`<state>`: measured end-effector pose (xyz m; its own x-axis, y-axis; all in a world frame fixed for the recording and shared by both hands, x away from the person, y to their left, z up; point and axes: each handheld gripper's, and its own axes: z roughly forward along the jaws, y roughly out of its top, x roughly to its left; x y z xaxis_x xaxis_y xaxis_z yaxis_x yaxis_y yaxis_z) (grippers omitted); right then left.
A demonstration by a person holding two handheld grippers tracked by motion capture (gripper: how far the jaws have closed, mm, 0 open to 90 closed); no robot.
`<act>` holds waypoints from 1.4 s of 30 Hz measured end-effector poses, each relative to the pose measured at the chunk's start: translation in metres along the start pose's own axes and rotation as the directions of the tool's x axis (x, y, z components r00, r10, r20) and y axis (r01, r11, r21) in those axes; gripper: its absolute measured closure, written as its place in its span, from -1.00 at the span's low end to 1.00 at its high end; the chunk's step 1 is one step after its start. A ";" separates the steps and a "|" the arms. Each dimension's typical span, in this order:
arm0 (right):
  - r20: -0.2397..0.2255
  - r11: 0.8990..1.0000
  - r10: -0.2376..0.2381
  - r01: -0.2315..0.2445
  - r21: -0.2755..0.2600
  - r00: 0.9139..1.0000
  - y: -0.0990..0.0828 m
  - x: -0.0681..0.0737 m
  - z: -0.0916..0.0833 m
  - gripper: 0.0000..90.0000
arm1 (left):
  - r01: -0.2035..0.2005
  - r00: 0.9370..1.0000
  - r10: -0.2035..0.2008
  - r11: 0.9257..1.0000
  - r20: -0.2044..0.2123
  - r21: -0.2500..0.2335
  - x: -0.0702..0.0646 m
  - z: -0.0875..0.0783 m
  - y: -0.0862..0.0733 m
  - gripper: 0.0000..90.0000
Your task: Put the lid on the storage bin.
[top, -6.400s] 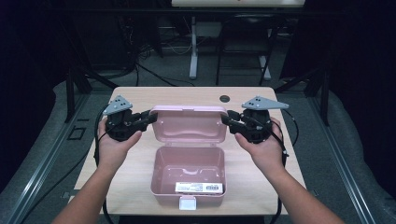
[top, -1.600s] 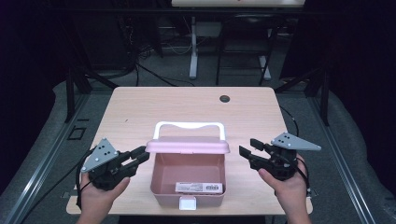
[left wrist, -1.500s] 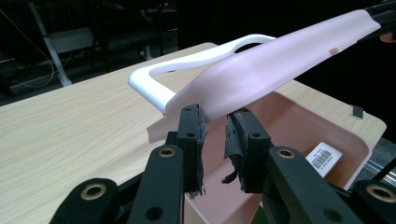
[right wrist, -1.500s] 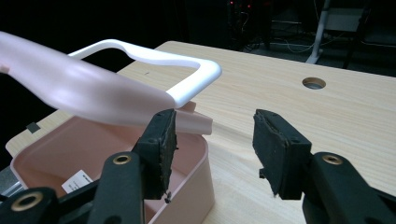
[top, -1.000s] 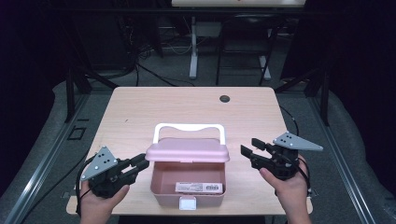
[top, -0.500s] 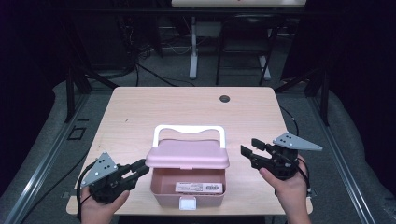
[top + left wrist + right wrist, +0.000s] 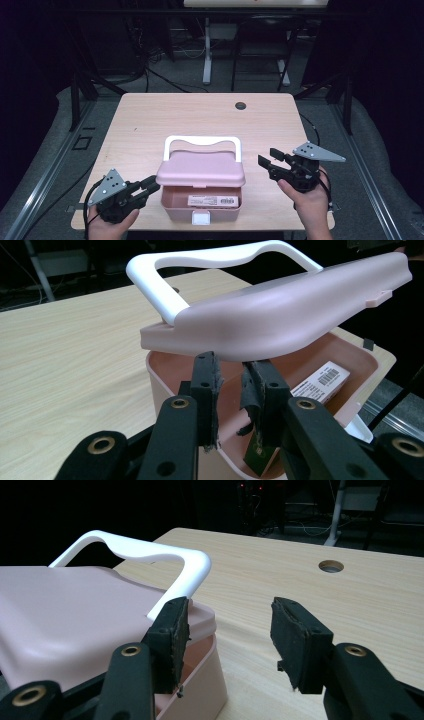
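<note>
Currently the pink lid [image 7: 280,315] rests half-lowered just above the left gripper [image 7: 235,385], whose narrowly parted jaws grip nothing. Lower it gently onto the box [image 7: 200,205]. The right gripper [image 7: 227,640], wide open and empty beside the white handle [image 7: 165,555], should steady it.

Pink plastic box [image 7: 201,204] with white handle [image 7: 202,142], near the table's [image 7: 150,120] front edge; lid [image 7: 201,169] tilted, partly lowered, barcode label [image 7: 212,201] visible inside.

One pink box [image 7: 201,192] with one white handle [image 7: 202,142] sits on one wooden table [image 7: 150,120]. Two grippers flank it: left [image 7: 151,185], right [image 7: 266,159].
</note>
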<state>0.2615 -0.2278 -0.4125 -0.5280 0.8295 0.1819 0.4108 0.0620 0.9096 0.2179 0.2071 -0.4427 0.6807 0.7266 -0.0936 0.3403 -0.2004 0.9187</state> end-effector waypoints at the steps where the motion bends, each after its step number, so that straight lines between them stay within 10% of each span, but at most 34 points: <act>1: 0.000 1.000 0.001 -0.001 0.000 1.000 0.000 0.000 0.000 0.08 | 0.000 1.000 0.000 1.000 0.005 0.000 0.000 0.000 -0.001 0.67; 42: -0.005 1.000 0.007 -0.007 0.009 1.000 -0.004 0.000 0.005 0.09 | 0.035 0.999 -0.035 0.999 0.035 0.019 -0.005 0.001 -0.037 0.77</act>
<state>0.2641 -0.2253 -0.4181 -0.5288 0.8273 0.1897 0.4213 0.0619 0.9048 0.2027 0.2100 -0.4767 0.6902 0.7101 -0.1392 0.3758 -0.1874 0.9076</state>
